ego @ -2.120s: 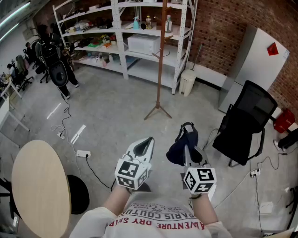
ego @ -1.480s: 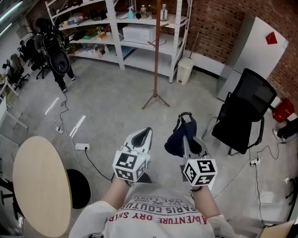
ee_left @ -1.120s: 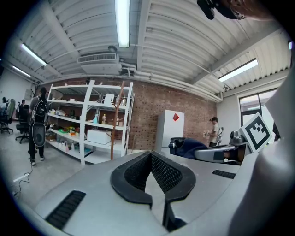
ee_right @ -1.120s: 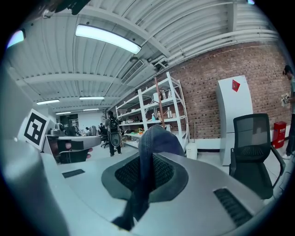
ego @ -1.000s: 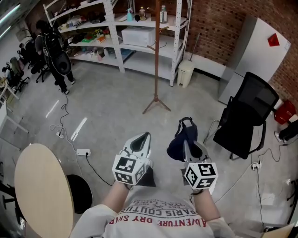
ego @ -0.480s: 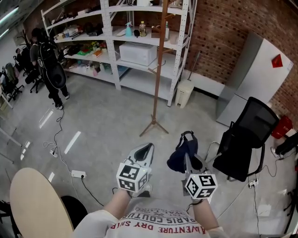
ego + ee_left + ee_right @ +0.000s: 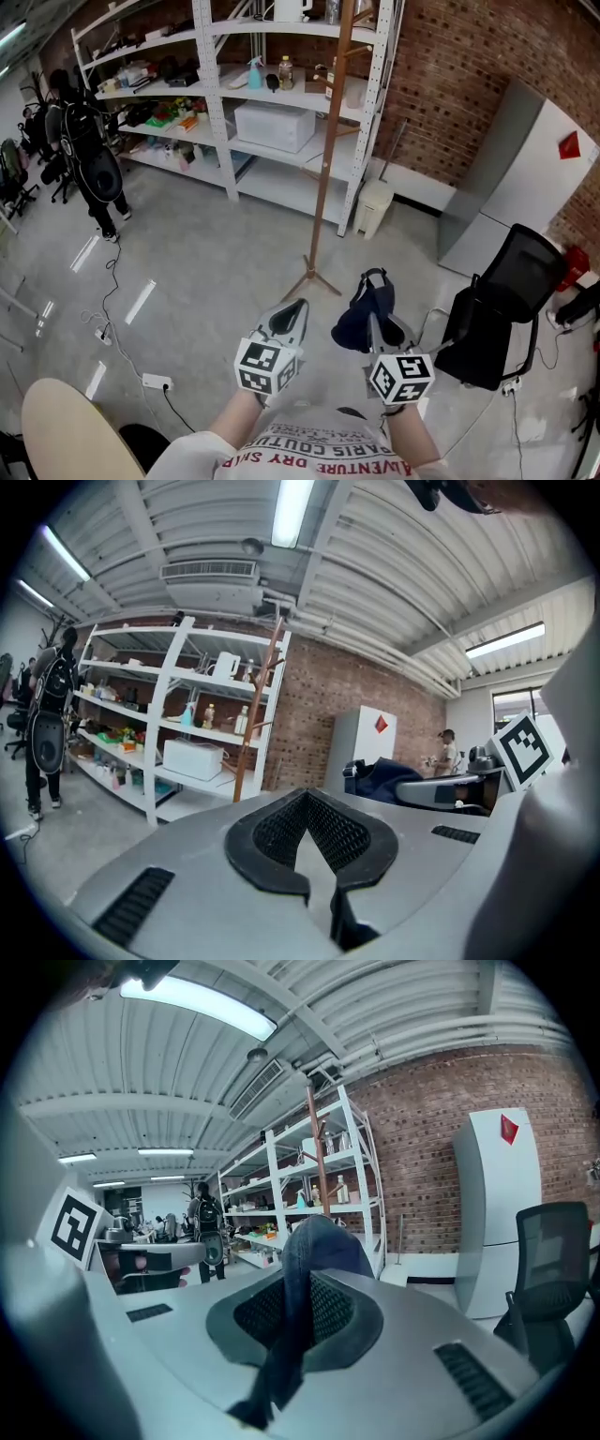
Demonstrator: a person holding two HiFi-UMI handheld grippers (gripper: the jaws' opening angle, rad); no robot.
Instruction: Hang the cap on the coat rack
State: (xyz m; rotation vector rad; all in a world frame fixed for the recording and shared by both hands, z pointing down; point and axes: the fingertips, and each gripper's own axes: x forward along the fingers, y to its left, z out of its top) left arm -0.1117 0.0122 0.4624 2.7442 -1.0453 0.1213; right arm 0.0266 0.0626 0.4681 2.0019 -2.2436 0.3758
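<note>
A dark blue cap hangs from my right gripper, which is shut on its fabric; in the right gripper view the cap runs between the jaws. My left gripper is shut and holds nothing. The brown wooden coat rack stands ahead on the grey floor, its pole rising past the shelving and its feet just beyond the grippers. The rack's pole shows in the left gripper view and in the right gripper view.
White metal shelving with a microwave stands behind the rack. A white bin stands at its right end. A black office chair is at the right, a round table at lower left. A person stands far left.
The view has moved forward toward the coat rack and tilted up; the rack and shelving look closer and larger. Both grippers keep their hold and spacing.
</note>
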